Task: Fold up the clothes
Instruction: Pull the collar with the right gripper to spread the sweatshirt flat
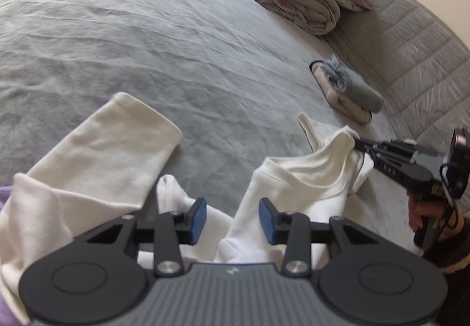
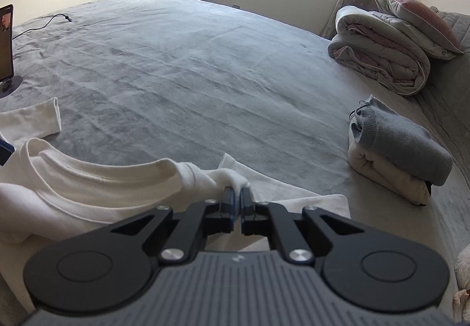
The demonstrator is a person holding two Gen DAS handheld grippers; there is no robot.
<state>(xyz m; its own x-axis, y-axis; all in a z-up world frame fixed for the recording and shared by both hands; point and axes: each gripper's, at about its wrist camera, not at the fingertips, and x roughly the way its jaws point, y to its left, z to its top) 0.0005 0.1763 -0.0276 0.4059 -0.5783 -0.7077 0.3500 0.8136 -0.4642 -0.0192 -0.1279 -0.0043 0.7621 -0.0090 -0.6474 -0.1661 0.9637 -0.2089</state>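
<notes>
A white long-sleeved shirt [image 1: 293, 185] lies rumpled on the grey bed cover [image 1: 147, 32], with one sleeve [image 1: 102, 155] stretched out to the left. My left gripper [image 1: 233, 220] hovers over the shirt's middle with its blue pads apart; cloth lies below the gap, but neither pad presses on it. My right gripper [image 1: 357, 145] comes in from the right, held by a person's hand [image 1: 423, 208]. In the right wrist view the right gripper [image 2: 237, 193] is shut on a bunched fold of the shirt [image 2: 88, 188] near the neckline and lifts it slightly.
A folded pile, grey top on cream [image 2: 399, 149], sits at the right of the bed. A rolled duvet with a pillow [image 2: 379, 53] lies behind it against the padded headboard [image 1: 411, 47]. A phone on a stand [image 2: 6, 41] and a cable [image 2: 44, 22] are far left.
</notes>
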